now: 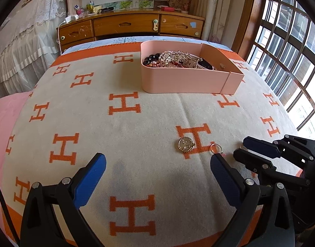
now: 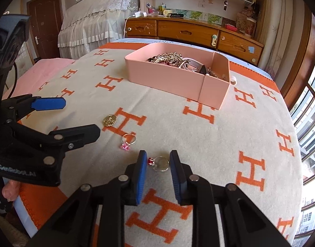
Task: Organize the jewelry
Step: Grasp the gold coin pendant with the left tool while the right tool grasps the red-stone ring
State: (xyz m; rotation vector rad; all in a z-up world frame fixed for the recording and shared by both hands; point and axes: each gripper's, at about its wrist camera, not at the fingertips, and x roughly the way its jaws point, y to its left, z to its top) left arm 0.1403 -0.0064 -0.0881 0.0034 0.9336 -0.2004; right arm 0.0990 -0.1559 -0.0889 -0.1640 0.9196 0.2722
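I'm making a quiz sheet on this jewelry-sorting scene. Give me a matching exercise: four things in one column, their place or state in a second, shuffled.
Things:
1. red-stone ring
2. pink-stone ring
3. gold pendant
4. pink tray

Places or states:
A. holds a heap of jewelry
B. between the right gripper fingers
C. lying free on the blanket, nearest the tray
D. on the blanket between pendant and red-stone ring

Pairs: 1-B, 2-D, 3-C, 4-A

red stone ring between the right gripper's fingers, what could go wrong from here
The red stone ring is small and lies flat on the soft blanket; the right gripper may pinch fabric or flick it away. The pads look barely on it, so it could slip out on the way to the pink box.
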